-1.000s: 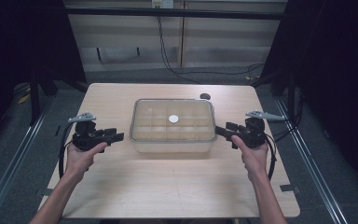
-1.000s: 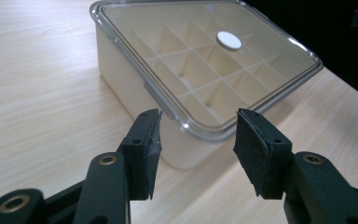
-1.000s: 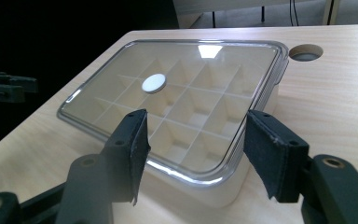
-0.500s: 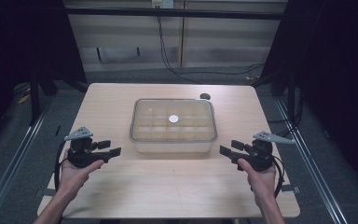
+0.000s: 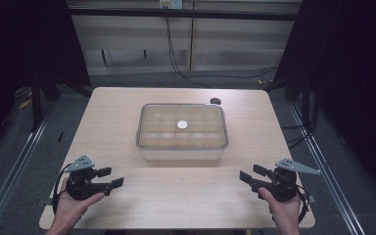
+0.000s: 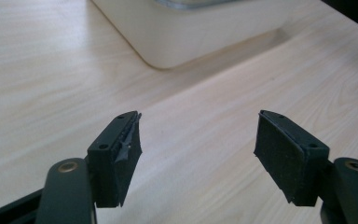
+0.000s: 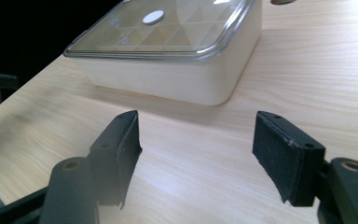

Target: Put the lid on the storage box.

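A pale wooden desk [image 5: 127,122] carries a cream box [image 5: 181,147] with a clear lid [image 5: 181,125], set a little toward 12 o'clock of the desk's middle in the high view. Through the lid a grid of compartments shows, and a small white disc [image 5: 182,125] sits near the lid's centre; whether it lies on the lid or under it cannot be told. A dark round spot [image 5: 215,101] lies on the desk just off the box's far right corner, toward 1 o'clock.

The left claw [image 5: 110,177] is at about 7 o'clock of the box, well apart from it, held in the person's left hand [image 5: 73,200] near the desk's near edge. Its jaws stand wide apart with nothing between them, and they point toward 3 o'clock. In the left gripper view the bare wood shows between the two black pads [image 6: 126,154], with a rounded corner of the box beyond.

The right claw [image 5: 252,173] is at about 5 o'clock of the box, also well apart from it, held in the right hand [image 5: 285,210]. Its jaws are wide too and empty, pointing toward 9 o'clock. The right gripper view looks across the desk at the box's side and lid.
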The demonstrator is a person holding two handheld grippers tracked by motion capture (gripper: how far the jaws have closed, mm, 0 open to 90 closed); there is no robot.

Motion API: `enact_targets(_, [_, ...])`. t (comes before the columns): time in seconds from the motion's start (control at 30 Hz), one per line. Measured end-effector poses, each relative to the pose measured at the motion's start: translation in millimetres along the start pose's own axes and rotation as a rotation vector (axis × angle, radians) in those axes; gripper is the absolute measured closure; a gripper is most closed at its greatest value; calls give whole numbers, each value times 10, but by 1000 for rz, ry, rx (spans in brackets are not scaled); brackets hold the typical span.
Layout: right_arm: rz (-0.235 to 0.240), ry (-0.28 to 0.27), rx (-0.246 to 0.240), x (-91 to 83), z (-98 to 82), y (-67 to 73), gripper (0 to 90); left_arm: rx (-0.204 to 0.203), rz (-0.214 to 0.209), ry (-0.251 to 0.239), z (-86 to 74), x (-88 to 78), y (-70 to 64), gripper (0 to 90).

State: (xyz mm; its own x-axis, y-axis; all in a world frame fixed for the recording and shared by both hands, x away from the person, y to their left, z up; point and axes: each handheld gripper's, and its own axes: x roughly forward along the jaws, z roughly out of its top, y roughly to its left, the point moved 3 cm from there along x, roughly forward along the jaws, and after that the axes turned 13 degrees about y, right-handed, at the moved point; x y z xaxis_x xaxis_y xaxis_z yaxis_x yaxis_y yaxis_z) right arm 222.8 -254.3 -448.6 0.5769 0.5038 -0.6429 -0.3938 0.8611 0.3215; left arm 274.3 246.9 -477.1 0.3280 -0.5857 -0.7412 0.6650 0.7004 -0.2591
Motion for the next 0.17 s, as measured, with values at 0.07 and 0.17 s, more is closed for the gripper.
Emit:
enact_targets(0.07, [-1, -11, 1, -23, -48, -16, 310, -51, -9, -6, -88, 24, 55, 308])
enact_targets(0.17, [-16, -5, -12, -4, -106, -65, 315, -57, 25, 22, -167, 43, 91, 306])
